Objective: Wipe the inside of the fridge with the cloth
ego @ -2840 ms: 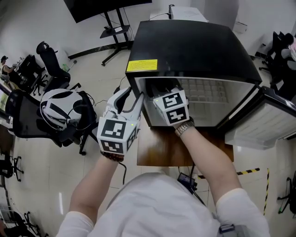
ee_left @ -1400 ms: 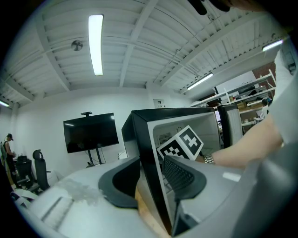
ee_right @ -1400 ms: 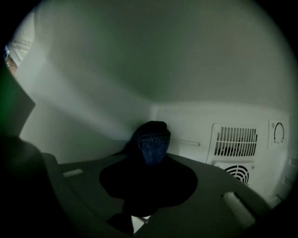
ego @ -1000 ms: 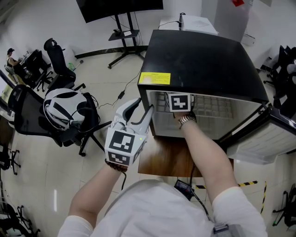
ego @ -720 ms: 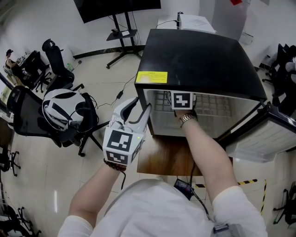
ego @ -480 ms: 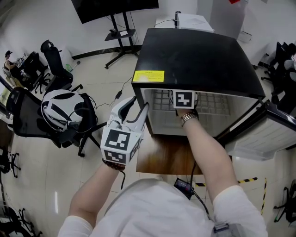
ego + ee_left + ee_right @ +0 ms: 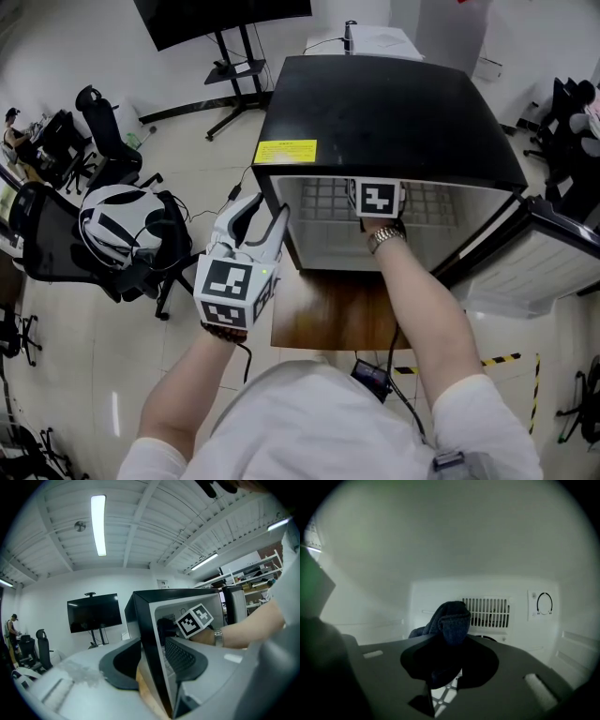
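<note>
A person reaches into a boxy black fridge (image 7: 394, 103) with a glossy top, which stands on a low wooden bench (image 7: 337, 314). The right gripper (image 7: 450, 656) is deep inside the fridge, its jaws pinching a dark blue cloth (image 7: 452, 619). The cloth is soft and nubby, bunched into a rounded lump in front of the fridge's smooth white rear wall. On that wall, behind the cloth, sit a slatted vent (image 7: 486, 612) and a round dial (image 7: 544, 604). A wire shelf (image 7: 328, 199) of thin white grid runs across the fridge's interior. From the head view only the right gripper's marker cube and a wrist with a metal watch (image 7: 385, 237) show, since the fridge's top hides the jaws and the cloth. The left gripper (image 7: 266, 210), in smooth white plastic, is held at the fridge's front left corner with its jaws spread. The fridge's dark front edge lines up in the gap between them, and no pad is seen pressing on it. A yellow label (image 7: 286, 150) sits on the fridge's top near that corner, its print too small to read. The fridge's door (image 7: 544, 253) stands open to the right and is cut off by the frame. Beyond the fridge on the pale glossy floor is a television (image 7: 220, 14) on a stand, its upper part cropped.
</note>
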